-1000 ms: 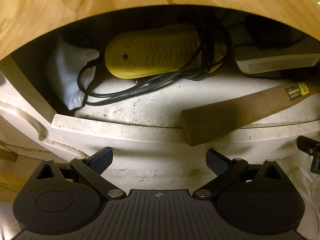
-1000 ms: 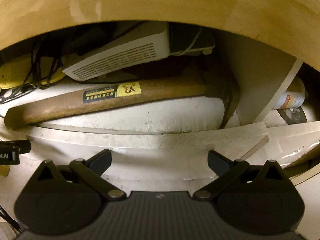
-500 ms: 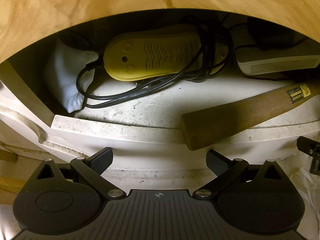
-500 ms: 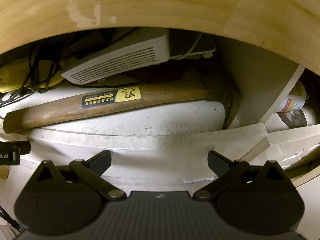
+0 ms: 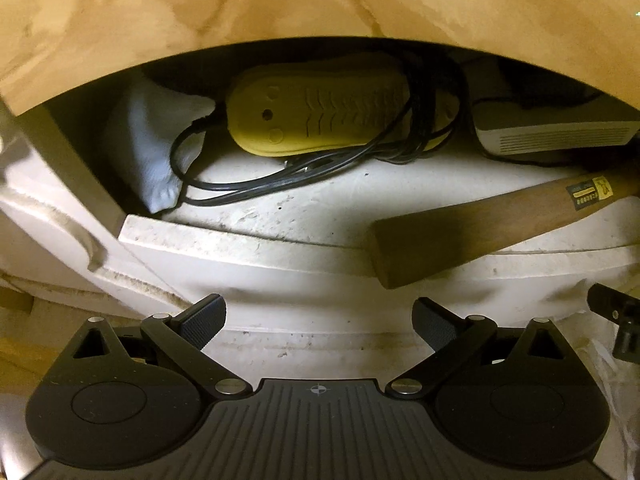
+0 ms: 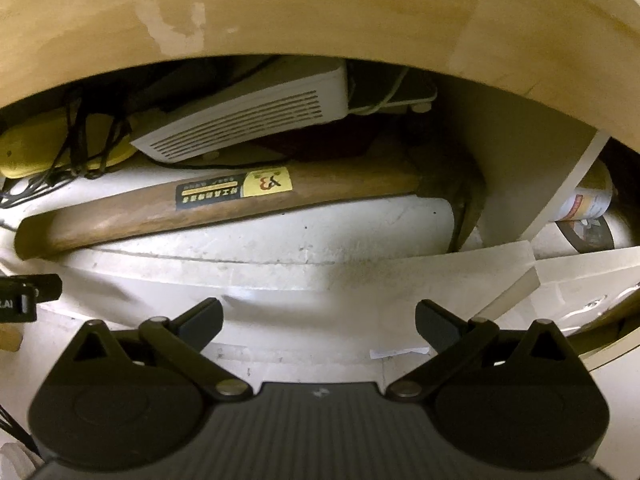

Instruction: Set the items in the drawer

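Overhead, a pale wooden top [image 5: 320,12] overhangs the open white drawer [image 5: 248,246], and we find the drawer already well stocked. Largest inside is the hammer [image 6: 240,200], its wooden handle lying along the front edge with the butt overhanging the front lip, the head toward the drawer's right wall. Behind it, toward the back edge, a white vented box [image 6: 248,120] rests tilted. At back centre sits a yellow shoe-shaped device [image 5: 320,120] wrapped in black cord [image 5: 248,188], and a white cloth [image 5: 156,148] fills the back left corner. We judge placement largely done; closing the drawer appears outstanding, and the handle butt may foul it. Left gripper [image 5: 320,320] and right gripper [image 6: 320,320] both stand wide apart and empty before the drawer front.
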The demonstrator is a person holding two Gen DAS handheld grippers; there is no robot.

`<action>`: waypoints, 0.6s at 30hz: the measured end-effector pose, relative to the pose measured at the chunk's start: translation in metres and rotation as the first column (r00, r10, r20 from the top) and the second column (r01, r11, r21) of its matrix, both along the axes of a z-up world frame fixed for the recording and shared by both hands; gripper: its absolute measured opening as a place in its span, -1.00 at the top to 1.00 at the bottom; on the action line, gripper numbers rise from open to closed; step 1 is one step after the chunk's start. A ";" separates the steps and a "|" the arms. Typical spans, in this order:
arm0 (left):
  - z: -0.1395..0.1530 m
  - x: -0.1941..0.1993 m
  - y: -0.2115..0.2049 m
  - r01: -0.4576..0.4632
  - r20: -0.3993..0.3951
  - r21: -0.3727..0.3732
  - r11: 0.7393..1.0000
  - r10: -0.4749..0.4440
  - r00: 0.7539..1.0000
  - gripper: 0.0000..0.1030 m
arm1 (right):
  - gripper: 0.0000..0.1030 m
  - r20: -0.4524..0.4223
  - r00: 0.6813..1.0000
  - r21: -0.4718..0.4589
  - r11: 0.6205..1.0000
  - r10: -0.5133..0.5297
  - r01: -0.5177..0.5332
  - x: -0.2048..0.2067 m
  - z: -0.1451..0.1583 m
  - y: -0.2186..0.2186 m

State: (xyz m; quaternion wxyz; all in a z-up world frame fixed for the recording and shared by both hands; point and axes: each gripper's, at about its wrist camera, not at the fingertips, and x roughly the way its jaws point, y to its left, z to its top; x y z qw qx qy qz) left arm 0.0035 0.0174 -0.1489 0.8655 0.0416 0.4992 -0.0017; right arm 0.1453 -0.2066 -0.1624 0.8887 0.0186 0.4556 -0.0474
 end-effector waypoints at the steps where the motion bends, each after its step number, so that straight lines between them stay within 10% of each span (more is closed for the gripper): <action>1: 0.001 -0.003 0.001 -0.002 0.002 -0.004 1.000 0.002 1.000 -0.99 | -0.99 0.002 1.000 0.003 1.000 -0.002 0.002 -0.003 0.002 0.000; 18: 0.021 -0.049 0.007 0.016 0.044 -0.006 1.000 -0.016 0.999 -0.99 | -0.99 0.031 1.000 0.008 1.000 0.002 -0.002 -0.040 0.039 0.001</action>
